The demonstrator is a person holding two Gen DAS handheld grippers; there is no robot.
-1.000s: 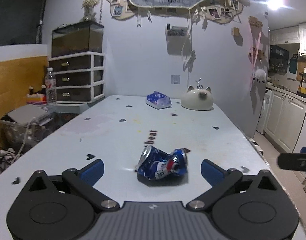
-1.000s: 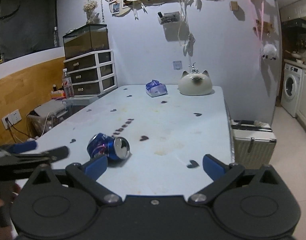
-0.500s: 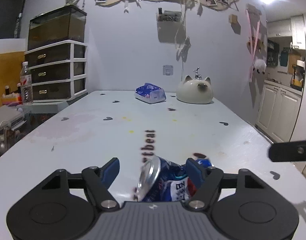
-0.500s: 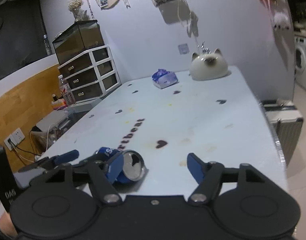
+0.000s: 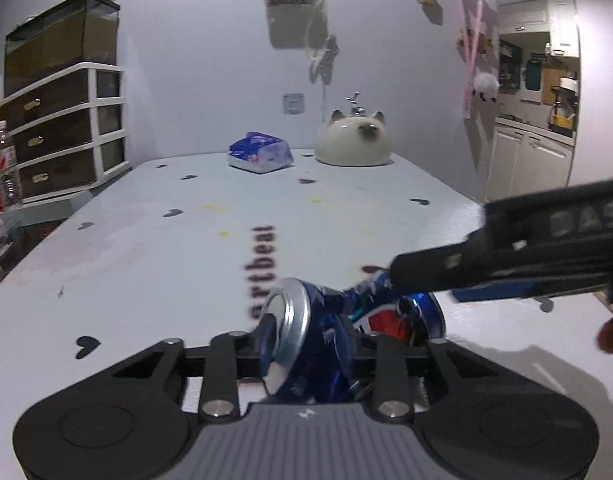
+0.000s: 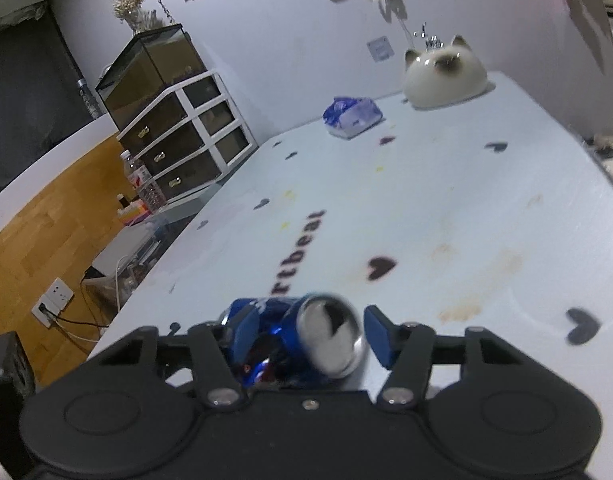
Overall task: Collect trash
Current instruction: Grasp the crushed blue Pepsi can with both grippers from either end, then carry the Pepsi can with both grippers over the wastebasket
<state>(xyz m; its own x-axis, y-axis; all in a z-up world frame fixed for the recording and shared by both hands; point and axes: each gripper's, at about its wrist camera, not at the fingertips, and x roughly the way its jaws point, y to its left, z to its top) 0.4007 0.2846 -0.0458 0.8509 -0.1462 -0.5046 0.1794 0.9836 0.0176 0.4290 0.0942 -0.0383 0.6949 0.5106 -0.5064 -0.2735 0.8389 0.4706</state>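
Step in hand: pickup of a crushed blue can (image 5: 346, 328), which lies on its side on the pale table (image 5: 146, 240), near the front edge.

Left tongs (image 5: 306, 344): the jaws have just been closing, and the can's silver-lidded end now sits between them. They stand narrow and appear to press the dented body on both sides; contact on the far side is hidden by the can itself.

Right tongs (image 6: 310, 332): the jaws have also just been closing, around the can's other end. The left blue pad (image 6: 246, 328) looks to be against the can; the right pad (image 6: 376, 334) stands just beside the rim with a sliver of table showing between, so this grip is judged not yet complete. The view is blurred here.

A tissue pack (image 5: 260, 152) and a cat-shaped dish (image 5: 352, 144) stand well apart at the far end, uninvolved.

Next move, as judged: confirm a firm hold at one end at least, then lift. With both tongs on one dented can, a pull in differing directions could twist it loose. No bin is visible in either view.
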